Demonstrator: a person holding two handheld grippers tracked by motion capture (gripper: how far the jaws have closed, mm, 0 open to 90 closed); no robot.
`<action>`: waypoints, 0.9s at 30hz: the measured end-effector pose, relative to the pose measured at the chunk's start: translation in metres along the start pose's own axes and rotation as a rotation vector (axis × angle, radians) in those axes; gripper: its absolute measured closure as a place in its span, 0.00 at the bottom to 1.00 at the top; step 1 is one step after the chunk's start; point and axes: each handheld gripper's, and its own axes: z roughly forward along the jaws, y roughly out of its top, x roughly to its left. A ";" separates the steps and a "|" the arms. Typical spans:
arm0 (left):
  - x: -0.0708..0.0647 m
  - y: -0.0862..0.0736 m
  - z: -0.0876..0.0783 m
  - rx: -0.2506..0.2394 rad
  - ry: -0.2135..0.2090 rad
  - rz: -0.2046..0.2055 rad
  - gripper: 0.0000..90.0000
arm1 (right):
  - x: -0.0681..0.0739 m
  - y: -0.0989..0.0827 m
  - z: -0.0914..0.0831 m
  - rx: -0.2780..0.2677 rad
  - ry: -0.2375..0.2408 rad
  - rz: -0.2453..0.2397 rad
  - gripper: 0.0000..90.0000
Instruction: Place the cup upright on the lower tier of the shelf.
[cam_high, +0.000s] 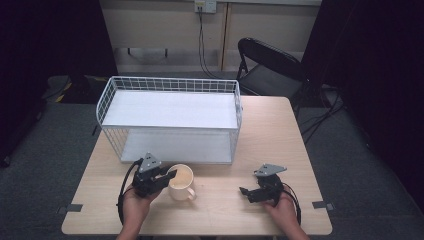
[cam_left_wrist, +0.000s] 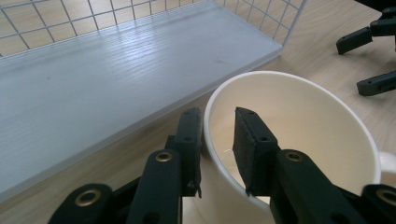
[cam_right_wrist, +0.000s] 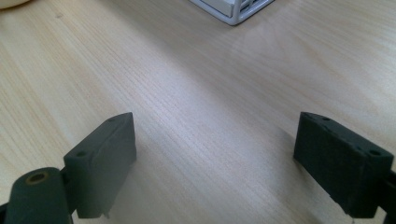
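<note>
The mug (cam_left_wrist: 299, 154) stands on the tabletop (cam_high: 270, 150), its rim pinched by the left hand-held gripper (cam_left_wrist: 217, 140), not yet lifted; the right hand-held gripper (cam_right_wrist: 215, 163) is spread, idle.

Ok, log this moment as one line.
left hand-held gripper: shut on mug rim, one jaw inside | right hand-held gripper: open over table | wire shelf rack: bare
</note>
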 end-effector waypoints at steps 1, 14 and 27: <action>0.000 0.000 0.000 0.000 0.004 -0.002 0.80 | 0.000 0.000 0.000 0.000 0.000 0.000 0.14; 0.000 -0.003 0.004 0.010 0.014 -0.007 0.88 | 0.000 0.000 0.000 0.000 0.000 0.000 0.14; 0.000 -0.003 0.001 0.010 0.061 -0.012 0.90 | 0.000 0.000 0.000 0.000 0.000 0.000 0.14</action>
